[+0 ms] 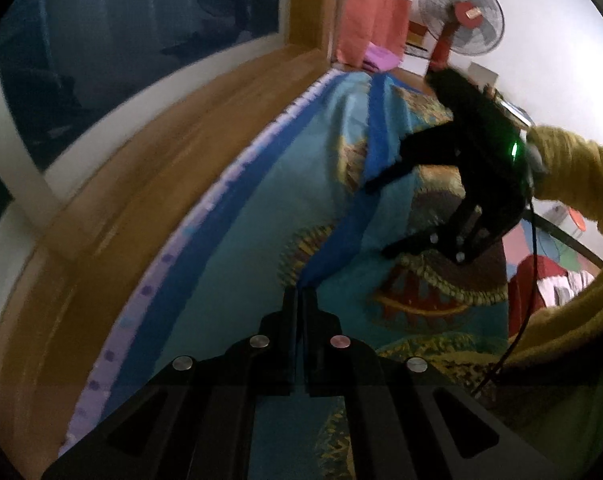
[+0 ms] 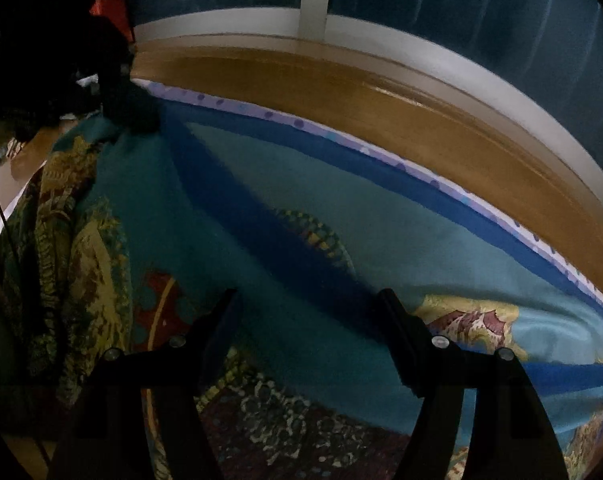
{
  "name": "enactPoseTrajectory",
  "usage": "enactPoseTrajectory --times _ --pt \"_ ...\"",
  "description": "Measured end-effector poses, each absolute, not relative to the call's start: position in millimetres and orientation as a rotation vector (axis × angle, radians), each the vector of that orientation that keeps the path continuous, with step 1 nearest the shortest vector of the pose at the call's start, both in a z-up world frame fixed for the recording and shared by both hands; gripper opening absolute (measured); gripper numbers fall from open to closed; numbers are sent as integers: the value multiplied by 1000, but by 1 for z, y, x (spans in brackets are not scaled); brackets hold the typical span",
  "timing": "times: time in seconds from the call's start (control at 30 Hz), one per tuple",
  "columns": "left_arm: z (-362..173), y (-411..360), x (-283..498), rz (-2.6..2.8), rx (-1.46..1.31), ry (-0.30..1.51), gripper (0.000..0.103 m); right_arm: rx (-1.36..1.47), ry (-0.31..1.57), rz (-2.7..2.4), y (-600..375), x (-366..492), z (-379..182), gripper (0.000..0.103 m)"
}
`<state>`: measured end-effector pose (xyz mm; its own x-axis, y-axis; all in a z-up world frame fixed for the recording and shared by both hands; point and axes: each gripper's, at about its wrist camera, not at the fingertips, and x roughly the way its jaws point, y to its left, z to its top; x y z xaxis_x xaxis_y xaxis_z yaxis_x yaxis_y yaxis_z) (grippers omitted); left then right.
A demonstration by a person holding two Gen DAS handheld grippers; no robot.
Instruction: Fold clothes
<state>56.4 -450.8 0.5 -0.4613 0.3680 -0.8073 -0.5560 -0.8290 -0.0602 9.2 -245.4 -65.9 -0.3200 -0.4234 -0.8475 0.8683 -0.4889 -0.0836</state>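
Only left view, fan (image 1: 461, 16), sleeve (image 1: 573, 176)

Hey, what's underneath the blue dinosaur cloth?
Under the dinosaur cloth, only a purple dotted sheet peeks out along its far edge, beside the wooden ledge. Whatever lies beneath the middle is covered.

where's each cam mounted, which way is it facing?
Left wrist: on the shut left gripper, looking down its fingers at the dinosaur-print cloth it pinches; right gripper and a yellow sleeve show.
Right wrist: on the open right gripper, looking down over the cloth.
Shared: cloth, wooden ledge.
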Motion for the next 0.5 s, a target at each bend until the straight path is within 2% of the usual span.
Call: enactPoseTrajectory --times 0.2,0.5 --pt "7 -458 38 2357 -1188 325 2 1036 676 -1910 -242 -9 -70 70" --pt "-10 -475 14 2443 -1232 241 1 1056 580 -1972 -216 -72 -47 70"
